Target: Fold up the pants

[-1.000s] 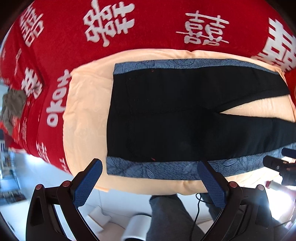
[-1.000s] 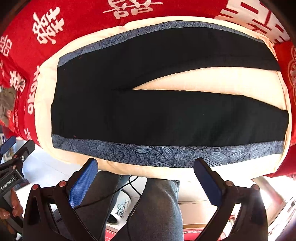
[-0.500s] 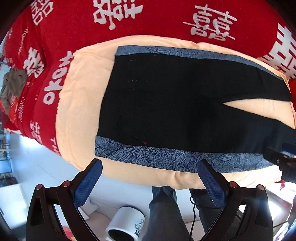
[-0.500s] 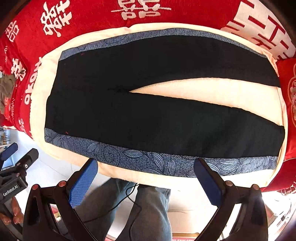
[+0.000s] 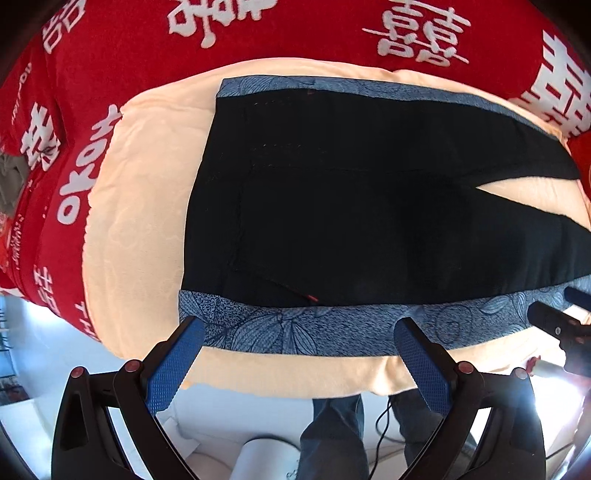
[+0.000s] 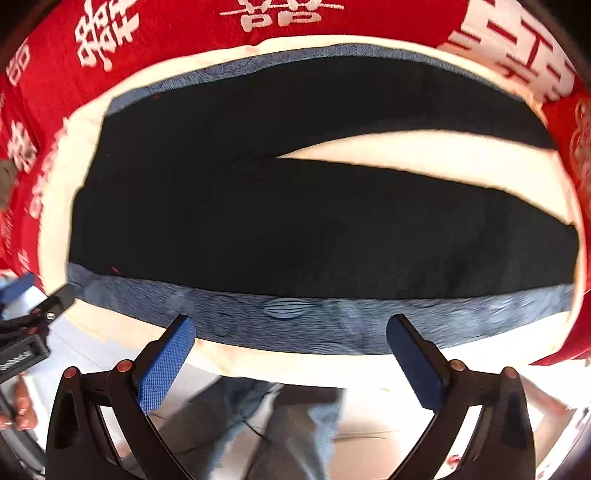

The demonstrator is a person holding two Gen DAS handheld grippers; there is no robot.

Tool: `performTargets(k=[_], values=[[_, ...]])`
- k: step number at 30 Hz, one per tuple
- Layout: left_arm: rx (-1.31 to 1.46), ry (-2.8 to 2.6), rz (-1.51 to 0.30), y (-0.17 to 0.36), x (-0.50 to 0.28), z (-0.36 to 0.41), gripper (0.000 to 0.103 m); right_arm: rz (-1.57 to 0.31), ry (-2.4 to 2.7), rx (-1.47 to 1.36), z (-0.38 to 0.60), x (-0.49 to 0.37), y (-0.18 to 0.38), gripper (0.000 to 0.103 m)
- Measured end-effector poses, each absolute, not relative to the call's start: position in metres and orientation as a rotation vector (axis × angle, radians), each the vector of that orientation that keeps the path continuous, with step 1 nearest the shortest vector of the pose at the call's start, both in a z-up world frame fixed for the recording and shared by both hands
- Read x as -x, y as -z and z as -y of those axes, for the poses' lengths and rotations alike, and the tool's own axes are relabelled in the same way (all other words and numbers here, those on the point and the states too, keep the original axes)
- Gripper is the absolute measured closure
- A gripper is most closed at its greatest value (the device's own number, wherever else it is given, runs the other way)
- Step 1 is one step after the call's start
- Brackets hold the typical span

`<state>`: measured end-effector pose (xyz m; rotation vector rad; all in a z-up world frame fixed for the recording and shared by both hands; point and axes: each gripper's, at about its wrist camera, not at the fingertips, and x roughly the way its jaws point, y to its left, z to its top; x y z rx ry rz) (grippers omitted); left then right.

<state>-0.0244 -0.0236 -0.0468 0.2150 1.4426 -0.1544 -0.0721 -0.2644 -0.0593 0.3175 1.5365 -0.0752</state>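
Black pants (image 5: 351, 206) with blue leaf-print side stripes lie flat on a cream pad (image 5: 144, 206), waistband to the left, legs spread to the right. They also show in the right wrist view (image 6: 295, 221). My left gripper (image 5: 295, 332) is open and empty, hovering over the near blue stripe (image 5: 295, 328) by the waist end. My right gripper (image 6: 291, 332) is open and empty over the near stripe (image 6: 332, 317) along the near leg. The right gripper also shows at the right edge of the left wrist view (image 5: 554, 321), and the left gripper at the left edge of the right wrist view (image 6: 33, 310).
A red blanket (image 5: 258, 33) with white characters surrounds the pad. The person's jeans-clad legs (image 5: 332, 432) and a white cup (image 5: 266, 458) are below the pad's near edge (image 5: 295, 376). A grey cloth (image 5: 11, 177) lies far left.
Both grippers have moved forward and down toward the pants' near blue stripe; the pants now fill more of each view. The jaws stay open.
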Motion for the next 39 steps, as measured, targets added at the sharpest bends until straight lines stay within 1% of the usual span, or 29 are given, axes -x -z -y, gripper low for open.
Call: performTargets(k=[4,5,8,9,10,12,15,18,20,21,23,24,25,28,31,33,34,35,36,37,38,39], values=[[-0.105,0.164,-1.407,0.056,0.025,-0.003,0.0,-1.443,-0.05,-0.583,0.261,0.084,0.071,0.0],[-0.054,0.176,-1.408,0.059,0.025,-0.011,0.0,-1.415,-0.117,-0.699,0.258,0.089,0.078,0.0],[0.086,0.21,-1.425,0.071,0.026,-0.032,0.0,-1.385,-0.229,-0.917,0.244,0.101,0.101,0.001],[0.126,0.217,-1.43,0.077,0.028,-0.038,0.0,-1.386,-0.254,-0.967,0.238,0.106,0.111,0.006],[0.155,0.226,-1.434,0.082,0.029,-0.043,0.0,-1.391,-0.279,-1.002,0.229,0.11,0.123,0.013],[0.194,0.237,-1.444,0.092,0.034,-0.05,0.0,-1.412,-0.298,-1.024,0.214,0.117,0.144,0.021],[0.232,0.246,-1.453,0.103,0.041,-0.056,0.0,-1.406,-0.313,-1.103,0.199,0.127,0.174,0.023],[0.271,0.259,-1.46,0.111,0.048,-0.061,0.0,-1.365,-0.307,-1.161,0.196,0.125,0.191,0.025],[0.274,0.263,-1.469,0.117,0.051,-0.062,0.0,-1.325,-0.3,-1.212,0.197,0.122,0.198,0.032],[0.27,0.261,-1.475,0.12,0.053,-0.063,0.0,-1.3,-0.293,-1.263,0.199,0.119,0.203,0.038],[0.278,0.254,-1.489,0.126,0.056,-0.064,0.0,-1.273,-0.275,-1.346,0.204,0.114,0.207,0.063],[0.293,0.248,-1.501,0.13,0.056,-0.066,0.0,-1.27,-0.268,-1.383,0.202,0.111,0.21,0.091],[0.315,0.244,-1.511,0.133,0.055,-0.067,0.0,-1.256,-0.262,-1.405,0.203,0.108,0.209,0.094],[0.458,0.232,-1.511,0.135,0.052,-0.076,0.0,-1.21,-0.302,-1.379,0.205,0.103,0.185,0.094],[0.592,0.22,-1.479,0.135,0.039,-0.082,0.0,-1.206,-0.347,-1.34,0.204,0.103,0.164,0.094],[0.651,0.208,-1.475,0.143,0.029,-0.081,0.0,-1.219,-0.365,-1.306,0.205,0.104,0.16,0.094],[0.671,0.201,-1.481,0.147,0.025,-0.081,0.005,-1.226,-0.371,-1.291,0.207,0.108,0.159,0.094],[0.683,0.182,-1.493,0.152,0.02,-0.079,0.024,-1.237,-0.379,-1.278,0.205,0.107,0.158,0.094],[0.678,0.165,-1.507,0.156,0.017,-0.078,0.027,-1.251,-0.388,-1.263,0.204,0.106,0.158,0.094],[0.679,0.158,-1.504,0.156,0.017,-0.077,0.028,-1.26,-0.397,-1.251,0.205,0.105,0.16,0.09],[0.676,0.168,-1.478,0.153,0.018,-0.076,0.053,-1.271,-0.405,-1.239,0.205,0.105,0.161,0.09],[0.656,0.192,-1.475,0.15,0.017,-0.074,0.066,-1.287,-0.406,-1.229,0.206,0.107,0.164,0.09]])
